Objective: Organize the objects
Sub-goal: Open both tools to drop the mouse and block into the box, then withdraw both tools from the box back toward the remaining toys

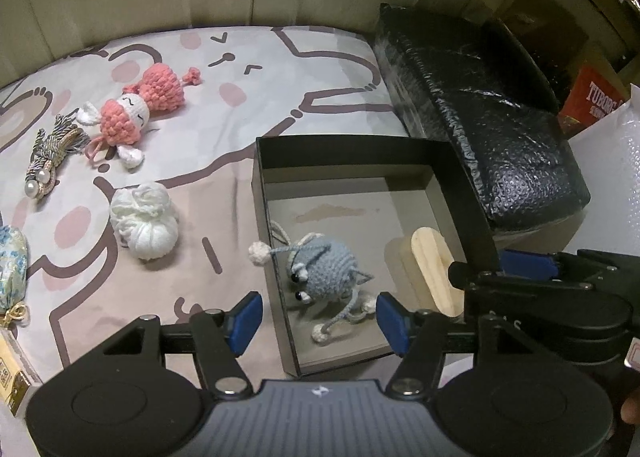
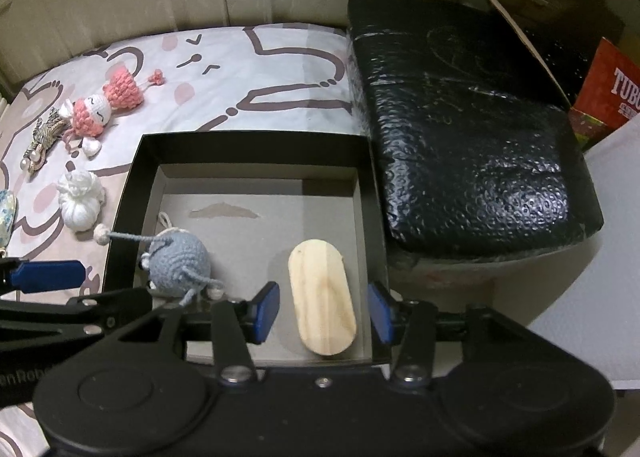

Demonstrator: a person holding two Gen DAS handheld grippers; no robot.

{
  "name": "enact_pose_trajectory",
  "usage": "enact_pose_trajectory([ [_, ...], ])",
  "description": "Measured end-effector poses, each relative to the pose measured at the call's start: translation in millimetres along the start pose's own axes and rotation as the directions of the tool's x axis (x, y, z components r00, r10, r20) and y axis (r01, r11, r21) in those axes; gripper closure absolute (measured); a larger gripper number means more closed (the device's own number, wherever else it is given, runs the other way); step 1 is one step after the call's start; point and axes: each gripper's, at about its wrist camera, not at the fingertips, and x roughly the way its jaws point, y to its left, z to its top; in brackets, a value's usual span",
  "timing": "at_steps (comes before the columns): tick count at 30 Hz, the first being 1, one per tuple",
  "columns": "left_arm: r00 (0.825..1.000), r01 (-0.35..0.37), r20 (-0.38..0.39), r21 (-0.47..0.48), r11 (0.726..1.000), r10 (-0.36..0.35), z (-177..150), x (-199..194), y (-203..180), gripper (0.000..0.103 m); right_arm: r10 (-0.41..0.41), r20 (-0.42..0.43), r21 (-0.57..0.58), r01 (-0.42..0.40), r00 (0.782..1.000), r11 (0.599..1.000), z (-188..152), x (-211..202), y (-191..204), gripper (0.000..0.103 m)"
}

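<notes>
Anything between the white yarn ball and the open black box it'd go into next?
Nothing visible on the bedsheet between the white yarn ball and the black cardboard box, only the box's own left wall to clear. Over that wall hangs the pom-pom antenna of the blue-grey crochet toy inside.

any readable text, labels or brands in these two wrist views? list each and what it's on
"TUBORG", white letters, on the red carton at the far right behind the black bubble-wrapped block; the right wrist view shows only "TUB" before the frame edge.
Smaller line beneath "TUBORG": too small to read.
"enRobo", a cut-off fragment, on the left gripper body as seen at the lower left of the right wrist view.
Yellow packet at the left edge: print too blurred to read.
</notes>
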Motion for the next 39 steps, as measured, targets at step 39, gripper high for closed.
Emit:
enact_pose_trajectory([
  [39, 0.995, -0.052, 0.089, -0.013, 0.999, 0.053, -14.8, -57.5, 26.6, 0.039, 0.000, 0.124, 0.067, -0.008, 0.992, 0.998, -17.2, -67.8, 14.1, 0.049],
])
